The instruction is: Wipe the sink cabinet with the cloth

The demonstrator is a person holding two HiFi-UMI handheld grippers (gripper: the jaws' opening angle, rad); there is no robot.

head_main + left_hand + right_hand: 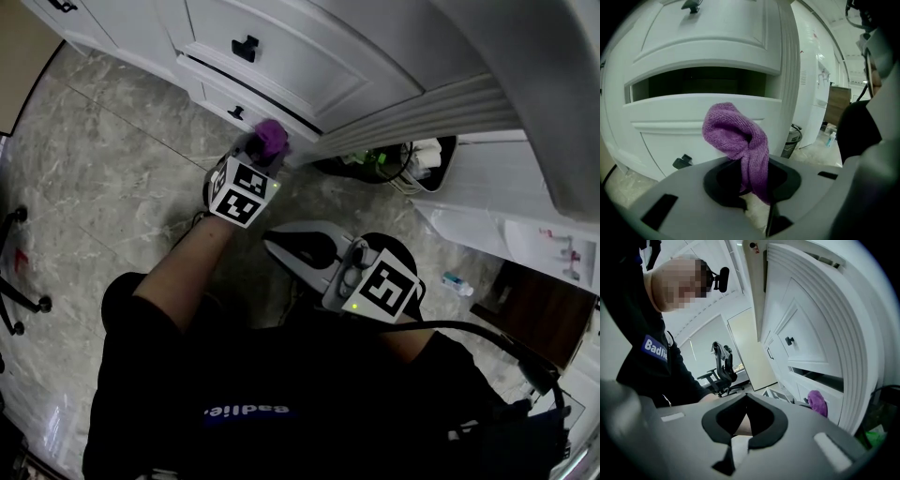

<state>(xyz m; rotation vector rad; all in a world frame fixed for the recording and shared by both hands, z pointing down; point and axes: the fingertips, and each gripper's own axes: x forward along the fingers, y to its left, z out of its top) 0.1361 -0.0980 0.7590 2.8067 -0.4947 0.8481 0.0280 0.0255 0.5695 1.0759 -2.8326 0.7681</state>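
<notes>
Tongs on your left (754,199) clench the purple terry cloth (733,133) against the white panelled sink cabinet (693,112); your right tongs (736,444) are closed, empty.

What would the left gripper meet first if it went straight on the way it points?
The left gripper's purple cloth would probably touch the white drawer front first, though depth is unclear.
</notes>
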